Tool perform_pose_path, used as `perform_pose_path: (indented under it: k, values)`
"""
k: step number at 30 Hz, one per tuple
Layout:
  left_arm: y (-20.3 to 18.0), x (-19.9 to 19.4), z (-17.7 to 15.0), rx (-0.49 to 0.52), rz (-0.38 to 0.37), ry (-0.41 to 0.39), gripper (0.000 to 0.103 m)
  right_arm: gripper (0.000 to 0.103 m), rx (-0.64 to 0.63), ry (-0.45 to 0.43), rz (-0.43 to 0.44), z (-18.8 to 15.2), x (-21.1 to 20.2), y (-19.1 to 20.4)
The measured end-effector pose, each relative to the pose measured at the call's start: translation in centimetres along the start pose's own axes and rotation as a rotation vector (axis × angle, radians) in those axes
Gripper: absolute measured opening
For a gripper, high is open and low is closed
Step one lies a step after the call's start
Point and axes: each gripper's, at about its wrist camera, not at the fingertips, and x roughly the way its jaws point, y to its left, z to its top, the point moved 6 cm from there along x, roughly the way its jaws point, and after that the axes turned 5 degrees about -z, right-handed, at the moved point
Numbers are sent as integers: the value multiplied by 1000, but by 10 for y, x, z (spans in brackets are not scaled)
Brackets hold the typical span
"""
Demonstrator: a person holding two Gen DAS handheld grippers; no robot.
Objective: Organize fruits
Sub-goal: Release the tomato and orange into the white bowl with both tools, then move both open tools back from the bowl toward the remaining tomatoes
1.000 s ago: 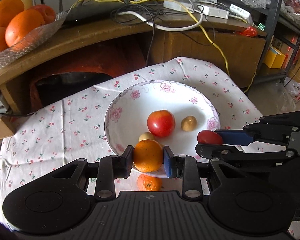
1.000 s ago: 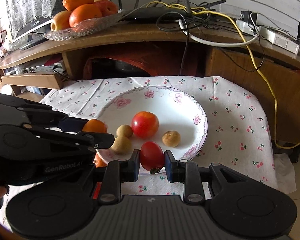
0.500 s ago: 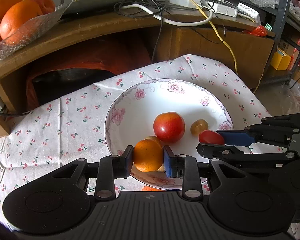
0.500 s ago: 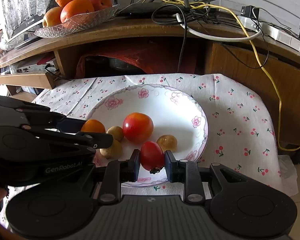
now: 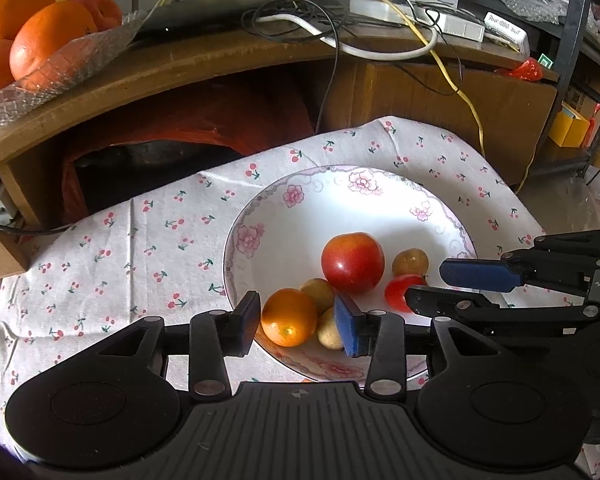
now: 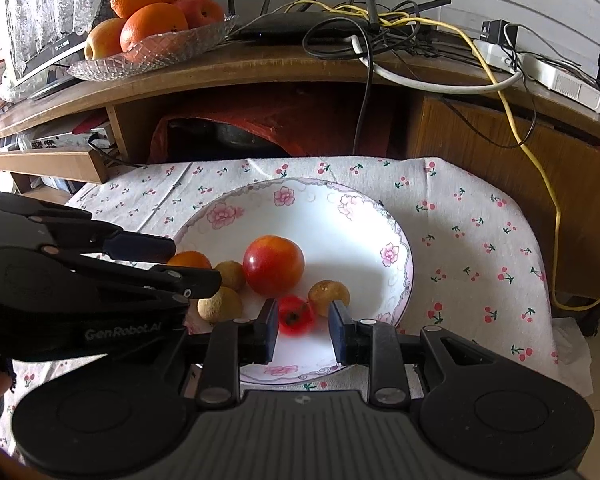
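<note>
A white floral plate (image 5: pixel 284 216) (image 6: pixel 340 216) sits on the cherry-print tablecloth. It holds a red apple (image 5: pixel 353 262) (image 6: pixel 273 265), an orange (image 5: pixel 289 317) (image 6: pixel 189 260), a small red fruit (image 5: pixel 398 292) (image 6: pixel 296 315) and several small brown fruits. My left gripper (image 5: pixel 298 324) stands open over the plate's near left rim, the orange lying loose between its fingers. My right gripper (image 6: pixel 303 328) is open too, with the blurred small red fruit free between its fingers, beside a brown fruit (image 6: pixel 329 297).
Behind the table, a wooden shelf (image 5: pixel 220 60) carries a glass dish (image 6: pixel 152 54) of oranges and apples, a router and tangled cables. A yellow cable (image 6: pixel 540 184) hangs at the right. Red cloth fills the space under the shelf.
Both grippers have opened. The orange and the small red fruit have dropped out of the fingers onto the plate; the red fruit is still blurred with motion.
</note>
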Motion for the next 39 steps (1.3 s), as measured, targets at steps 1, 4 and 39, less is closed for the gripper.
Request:
perform_pose_path:
  k: [1,4,39]
  values:
    - [0,-1,1,0,0,-3,50,29,0,-2,0,1,-1,0]
    - [0,-4,3,-3,-1,-11,52,29,7,-9,0,3,-3,-2]
    - [16,-67,-38,-26,36,2,69,29,-58,8,89,-24,-51,34]
